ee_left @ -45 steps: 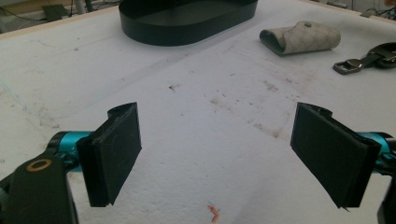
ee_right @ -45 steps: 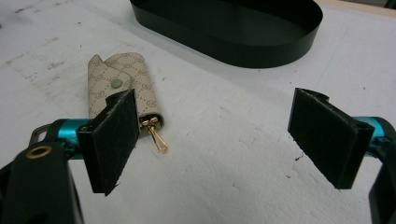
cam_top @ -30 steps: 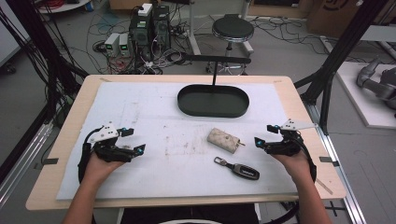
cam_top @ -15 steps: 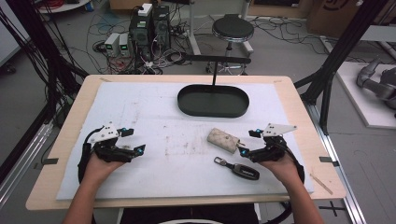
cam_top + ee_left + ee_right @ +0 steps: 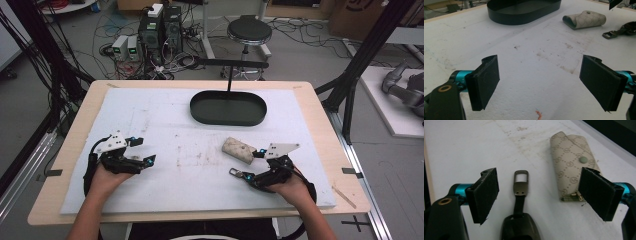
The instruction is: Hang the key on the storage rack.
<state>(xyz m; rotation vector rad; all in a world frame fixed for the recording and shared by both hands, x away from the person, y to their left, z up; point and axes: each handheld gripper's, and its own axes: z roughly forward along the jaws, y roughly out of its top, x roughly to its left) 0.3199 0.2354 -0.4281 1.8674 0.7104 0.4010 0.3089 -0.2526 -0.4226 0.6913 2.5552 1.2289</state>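
Over key fob [image 5: 520, 220], right gripper [image 5: 539, 197] low, jaws spread; left gripper [image 5: 540, 81] spread too.

Even, bright indoor light is falling from above onto the white counter [image 5: 165, 125], casting only soft, faint shadows. The high view is looking slightly soft and grainy. In both gripper views the nearby black jaws are appearing a little blurred, and the surface is glaring pale.
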